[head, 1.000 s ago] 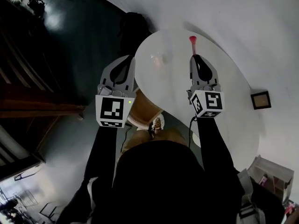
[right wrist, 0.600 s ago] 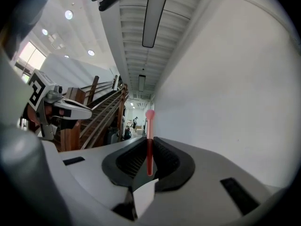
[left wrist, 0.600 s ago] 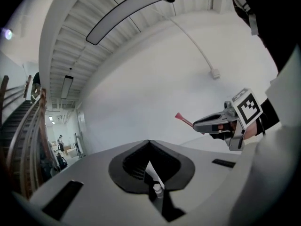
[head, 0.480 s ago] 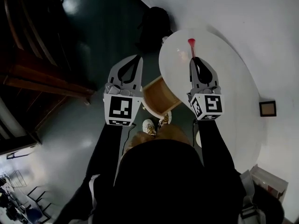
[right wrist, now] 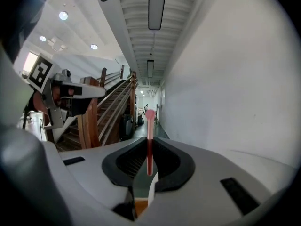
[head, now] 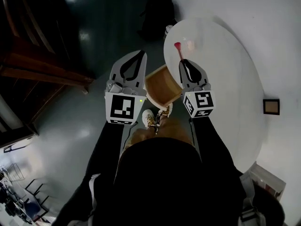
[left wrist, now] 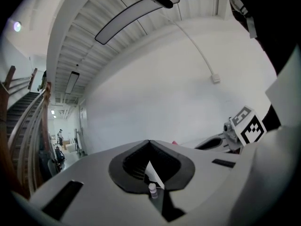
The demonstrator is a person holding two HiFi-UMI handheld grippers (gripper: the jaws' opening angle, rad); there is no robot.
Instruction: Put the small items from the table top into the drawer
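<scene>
My right gripper [head: 182, 61] is shut on a thin red stick with a pink round head [head: 178, 46]. In the right gripper view the stick [right wrist: 149, 131] stands up from between the meeting jaws of that gripper [right wrist: 149, 141]. It hangs at the edge of the round white table [head: 221, 84], just right of the open wooden drawer [head: 162, 84]. On the drawer's left my left gripper [head: 141, 53] is shut and holds nothing; its jaws [left wrist: 149, 143] meet at the tip. A small pale item [head: 190, 44] lies on the table beyond the stick.
A black bag [head: 157, 13] sits on the dark floor beyond the table. A wooden staircase [head: 33, 65] runs along the left. A small framed picture [head: 270, 106] lies at the right. The person's shoes [head: 153, 119] stand under the drawer.
Both grippers have shifted left. The right one carried the stick from over the table top to the drawer's right side. The open drawer has come fully into view between them.
</scene>
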